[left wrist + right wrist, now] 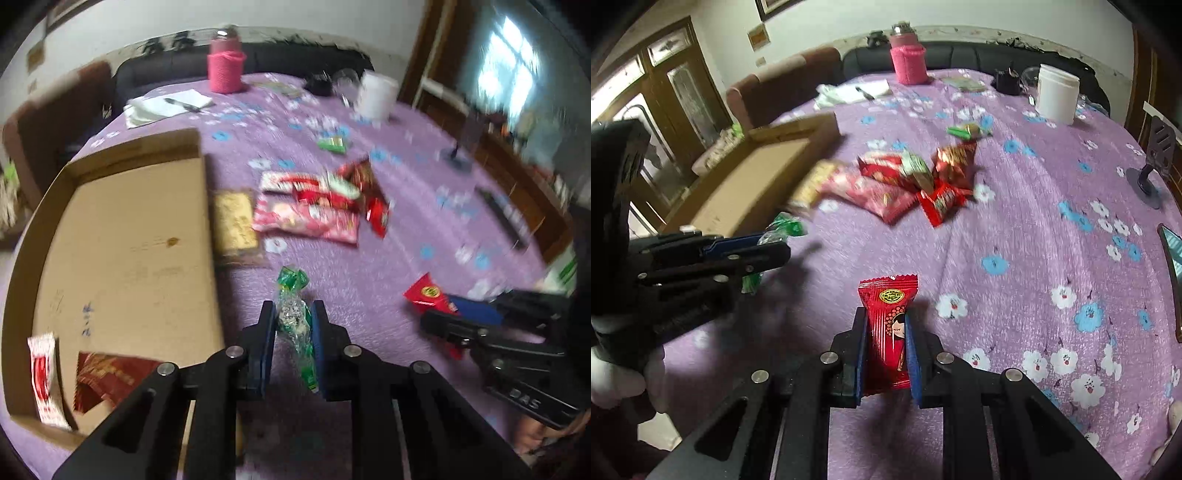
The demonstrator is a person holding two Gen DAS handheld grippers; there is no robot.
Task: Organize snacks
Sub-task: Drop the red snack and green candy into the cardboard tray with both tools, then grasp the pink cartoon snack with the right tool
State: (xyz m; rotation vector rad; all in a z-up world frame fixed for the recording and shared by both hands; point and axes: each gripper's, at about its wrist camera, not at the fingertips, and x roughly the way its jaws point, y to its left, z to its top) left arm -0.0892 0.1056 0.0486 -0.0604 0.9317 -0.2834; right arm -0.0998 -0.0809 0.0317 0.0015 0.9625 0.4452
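My left gripper [293, 314] is shut on a green and clear candy packet [295, 317], held above the purple cloth just right of the cardboard box [122, 258]. The box holds a white-red packet [44, 376] and a dark red packet [107, 380]. My right gripper [886, 325] is shut on a red snack packet [889, 332] with a cartoon girl on it; it also shows in the left wrist view [424, 295]. A pile of red and pink snack packets [905, 184] lies mid-table, with a gold packet [236, 225] beside the box and a green candy [967, 131] farther back.
The table has a purple flowered cloth [1034, 258]. At the back stand a pink-sleeved jar [908, 62], a white container [1056, 92], a notepad with a pen [864, 92] and a dark small object [1008, 81]. A phone stand [1152, 162] is at the right edge.
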